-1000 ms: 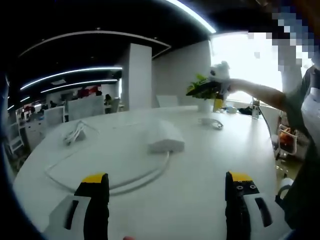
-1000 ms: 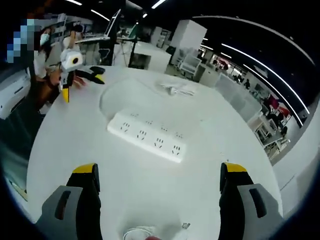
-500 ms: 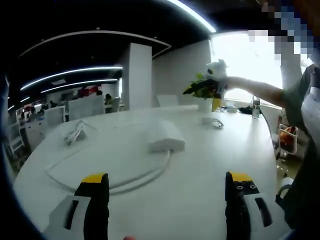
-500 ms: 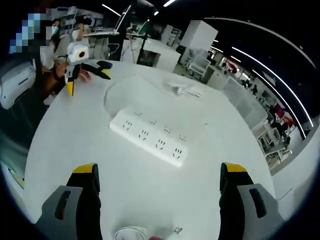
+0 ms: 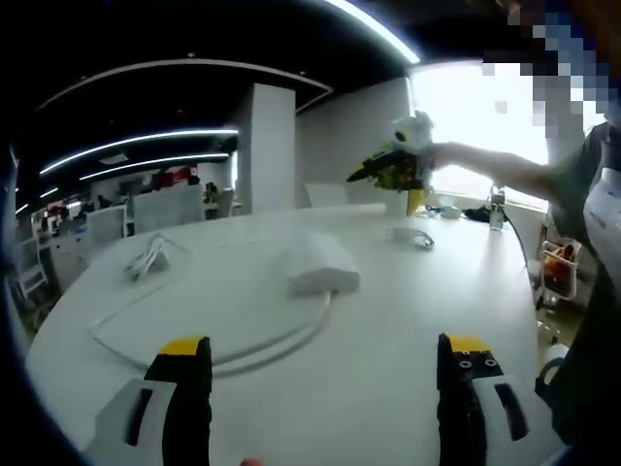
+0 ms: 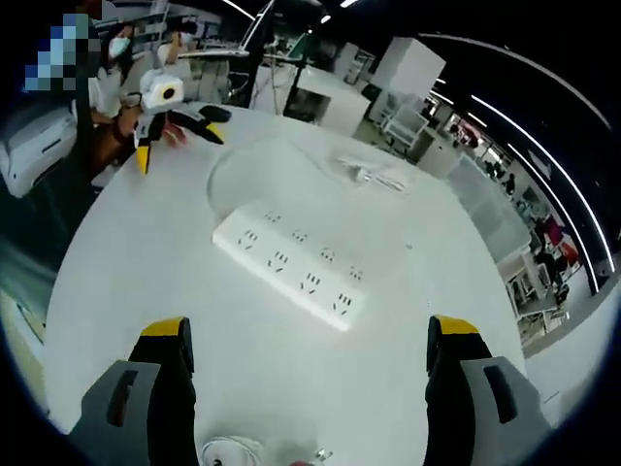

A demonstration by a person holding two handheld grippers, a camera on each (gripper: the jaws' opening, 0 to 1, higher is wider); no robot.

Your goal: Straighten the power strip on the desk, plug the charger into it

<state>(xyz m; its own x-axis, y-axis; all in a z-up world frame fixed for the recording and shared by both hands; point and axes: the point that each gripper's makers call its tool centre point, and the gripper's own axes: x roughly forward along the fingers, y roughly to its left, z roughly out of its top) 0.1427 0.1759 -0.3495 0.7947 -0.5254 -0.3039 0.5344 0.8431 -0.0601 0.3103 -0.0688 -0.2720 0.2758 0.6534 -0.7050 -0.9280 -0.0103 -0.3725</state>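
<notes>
Two grippers, the left gripper (image 5: pixel 324 367) and the right gripper (image 6: pixel 308 348), hang over a smooth white round tabletop (image 6: pixel 146 262) with jaws spread wide, pinching and touching nothing. Near the tabletop's middle lies the flat, rectangular white plastic power strip (image 6: pixel 288 268), its thin cord (image 5: pixel 209 364) looping away, with a small white charger (image 6: pixel 370 176) toward the far edge.

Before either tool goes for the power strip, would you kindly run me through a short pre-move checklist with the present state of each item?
1. Left tool open, nothing held: ok.
2. Right tool open, nothing held: ok.
3. Power strip lies flat, sockets up, untouched: ok.
4. Strip squared to the desk edge: not ok, it lies at a slant.
5. Strip's cord trails in a loop: ok.
6. Charger located: cannot tell; small white items beyond the strip are too blurred.
</notes>
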